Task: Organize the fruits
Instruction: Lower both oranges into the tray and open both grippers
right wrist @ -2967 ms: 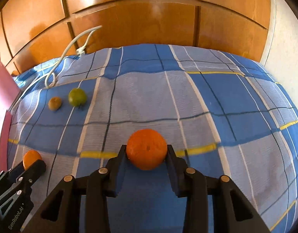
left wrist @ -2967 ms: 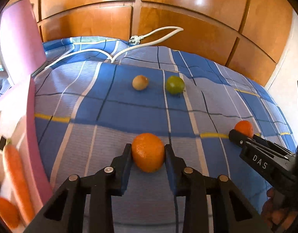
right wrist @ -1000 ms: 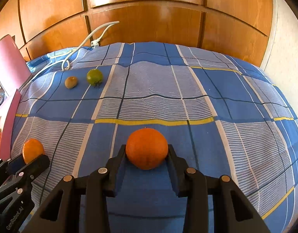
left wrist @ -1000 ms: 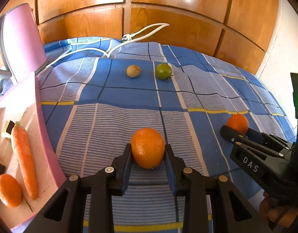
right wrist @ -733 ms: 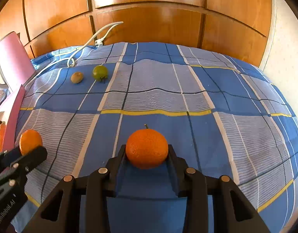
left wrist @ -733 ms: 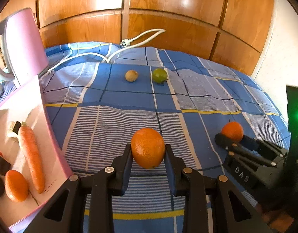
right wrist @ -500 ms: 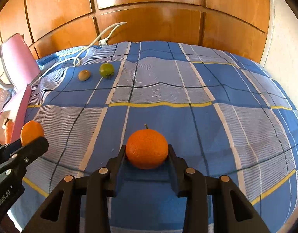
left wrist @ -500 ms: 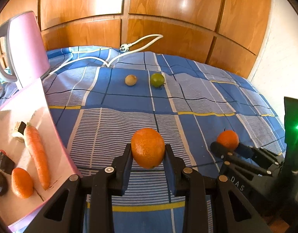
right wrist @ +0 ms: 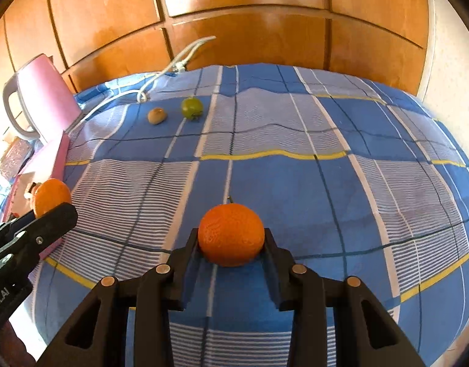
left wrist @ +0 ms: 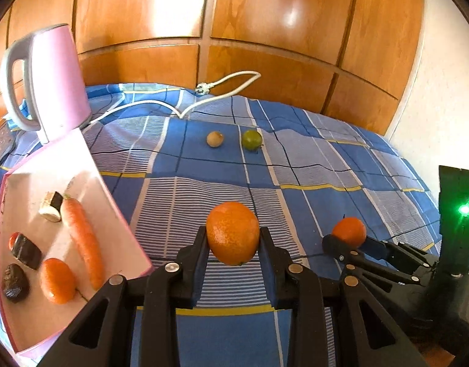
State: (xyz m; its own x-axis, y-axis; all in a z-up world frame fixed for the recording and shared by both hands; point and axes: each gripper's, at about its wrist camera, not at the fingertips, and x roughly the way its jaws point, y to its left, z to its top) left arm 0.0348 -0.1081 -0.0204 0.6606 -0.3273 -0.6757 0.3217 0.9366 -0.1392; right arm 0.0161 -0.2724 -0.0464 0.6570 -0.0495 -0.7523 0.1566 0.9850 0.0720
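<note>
My left gripper (left wrist: 233, 237) is shut on an orange (left wrist: 232, 232) and holds it above the blue checked cloth (left wrist: 310, 202). My right gripper (right wrist: 231, 238) is shut on a second orange (right wrist: 230, 235), also lifted. Each gripper shows in the other's view, the right one (left wrist: 346, 238) at right with its orange (left wrist: 350, 231), the left one (right wrist: 52, 211) at left with its orange (right wrist: 50, 195). A green fruit (left wrist: 251, 140) and a small brown fruit (left wrist: 215, 139) lie far back on the cloth, also seen in the right wrist view (right wrist: 191, 107) (right wrist: 157, 115).
A pink tray (left wrist: 90, 183) at left holds a carrot (left wrist: 83, 238), a small orange fruit (left wrist: 57, 279) and several dark pieces. A pink kettle (left wrist: 53, 76) stands behind it with a white cord (left wrist: 179, 107). Wooden panels (left wrist: 234, 30) close the back.
Both grippers have risen and drawn back with their oranges. More of the tray and the kettle has come into view at left.
</note>
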